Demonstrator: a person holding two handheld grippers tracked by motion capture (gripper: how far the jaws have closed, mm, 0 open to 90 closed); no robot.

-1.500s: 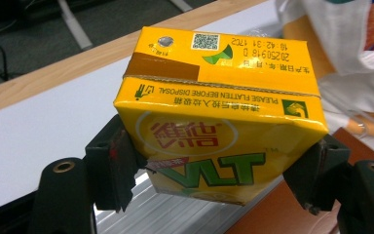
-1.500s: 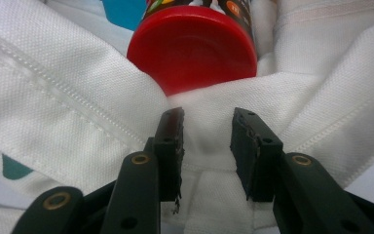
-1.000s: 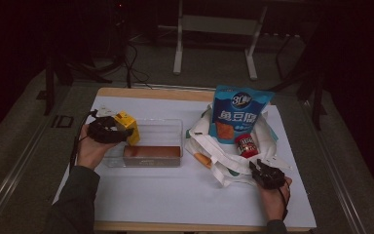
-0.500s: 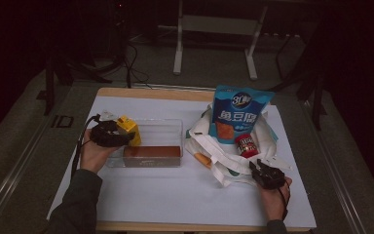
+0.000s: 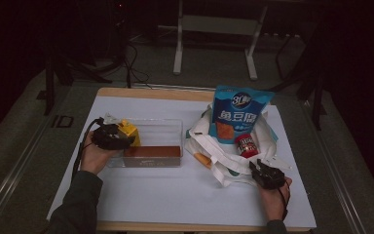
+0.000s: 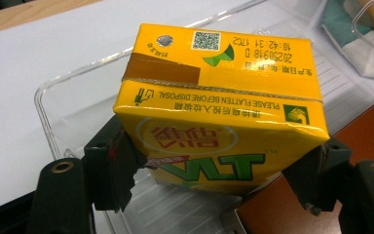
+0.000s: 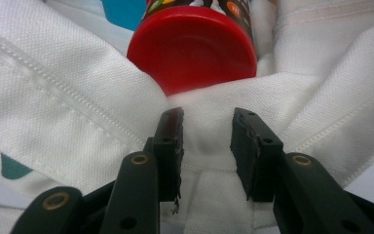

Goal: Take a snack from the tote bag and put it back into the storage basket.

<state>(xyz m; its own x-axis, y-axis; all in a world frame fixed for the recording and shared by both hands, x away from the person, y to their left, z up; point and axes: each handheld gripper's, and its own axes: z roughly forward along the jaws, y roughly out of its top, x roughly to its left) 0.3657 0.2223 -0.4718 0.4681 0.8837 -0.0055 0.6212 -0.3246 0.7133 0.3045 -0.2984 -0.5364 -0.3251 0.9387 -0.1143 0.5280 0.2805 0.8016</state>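
A: High view: left tongs (image 5: 119, 139) hold the carton (image 5: 128, 132) over the tray (image 5: 175, 127)'s left end; released askew, it could tip (tall box).

B: Left gripper view: jaws wide, clamped on the carton (image 6: 224, 117)'s sides.

A: Right gripper view: right tongs (image 7: 205, 141) part open, pinching the bag (image 7: 68, 97)'s fabric fold beside the jar (image 7: 195, 48); it may slip.

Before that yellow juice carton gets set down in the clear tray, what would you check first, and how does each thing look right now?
1. Left tongs clamp the yellow carton on both sides: ok.
2. Carton is over the clear tray: ok.
3. Free floor space in the tray beside the brown box: ok.
4. Carton's underside clear of the tray floor: cannot tell.
5. Right tongs pinch the white bag fabric: cannot tell.
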